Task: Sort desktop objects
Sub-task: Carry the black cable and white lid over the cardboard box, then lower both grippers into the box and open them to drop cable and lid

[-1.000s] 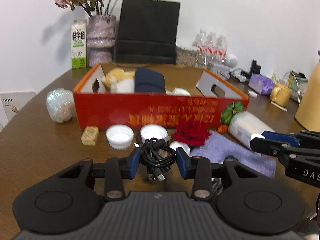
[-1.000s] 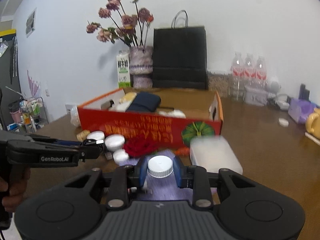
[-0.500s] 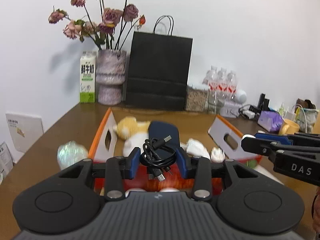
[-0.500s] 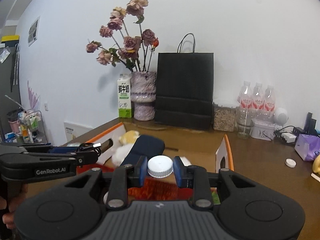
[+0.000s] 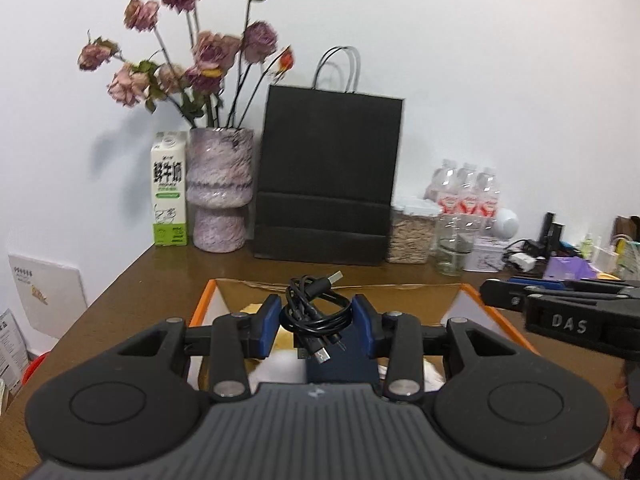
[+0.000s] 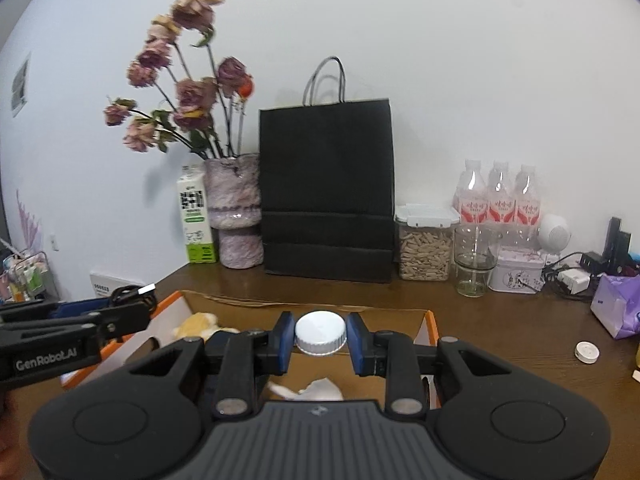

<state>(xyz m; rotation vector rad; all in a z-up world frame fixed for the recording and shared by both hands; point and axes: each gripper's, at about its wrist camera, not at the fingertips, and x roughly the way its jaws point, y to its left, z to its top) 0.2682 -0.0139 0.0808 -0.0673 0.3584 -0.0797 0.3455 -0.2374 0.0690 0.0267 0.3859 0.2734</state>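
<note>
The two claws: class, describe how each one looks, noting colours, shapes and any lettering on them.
Both are matte black plastic. The left claw has blue pads on its fingers, two round discs on a ribbed grey body and silver pivot pins. The right claw is built the same. Seen side-on, the left one reads "GenRobot.AI" in white lettering and the right one reads "DAS". No cables or sleeves show.

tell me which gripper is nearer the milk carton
Left. The left gripper, holding the black cable, is on the milk carton side; the right gripper is further across toward the bottles.
</note>
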